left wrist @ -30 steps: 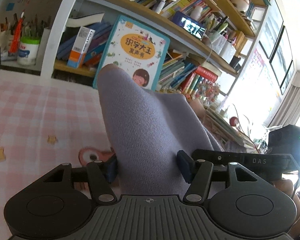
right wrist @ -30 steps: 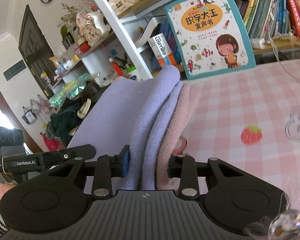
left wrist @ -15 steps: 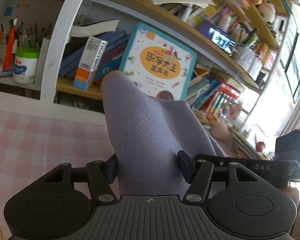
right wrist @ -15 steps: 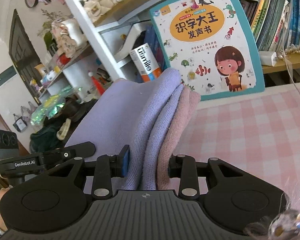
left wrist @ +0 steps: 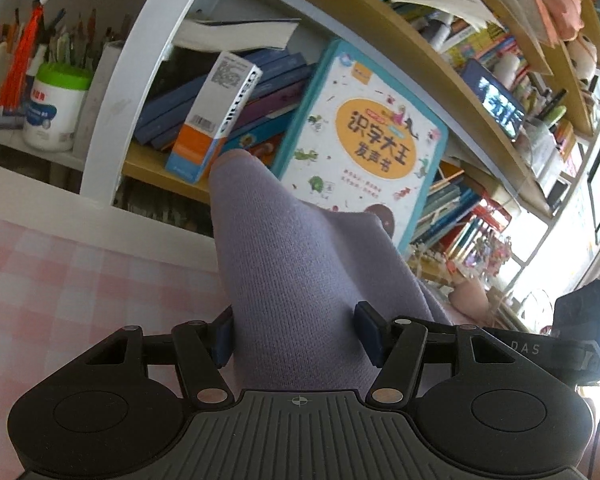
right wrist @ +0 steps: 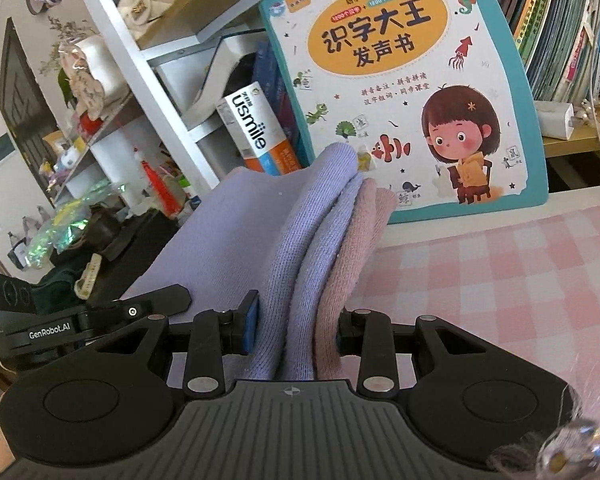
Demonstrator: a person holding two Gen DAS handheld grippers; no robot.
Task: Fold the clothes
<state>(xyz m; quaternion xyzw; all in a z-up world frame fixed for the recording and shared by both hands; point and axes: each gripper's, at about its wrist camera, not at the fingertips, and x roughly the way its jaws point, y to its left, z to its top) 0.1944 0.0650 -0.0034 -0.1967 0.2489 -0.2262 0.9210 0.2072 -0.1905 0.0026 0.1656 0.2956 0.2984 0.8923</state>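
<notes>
Rising since earlier: lavender knit garment (left wrist: 296, 280) clamped, tablecloth (right wrist: 500, 280) receding.

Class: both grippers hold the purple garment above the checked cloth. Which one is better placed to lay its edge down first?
Probably the right gripper: more of the pink checked cloth shows beside it, and it pinches the purple garment already doubled. The left gripper holds one layer.

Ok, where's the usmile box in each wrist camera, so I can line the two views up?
Left wrist: the usmile box leans on the shelf, upper left of centre, just above the tip of the lilac garment.
Right wrist: the box stands left of centre, behind the garment's folded edge.
Shared landmark: the teal-edged children's book, immediately right of the box in both views.
</notes>
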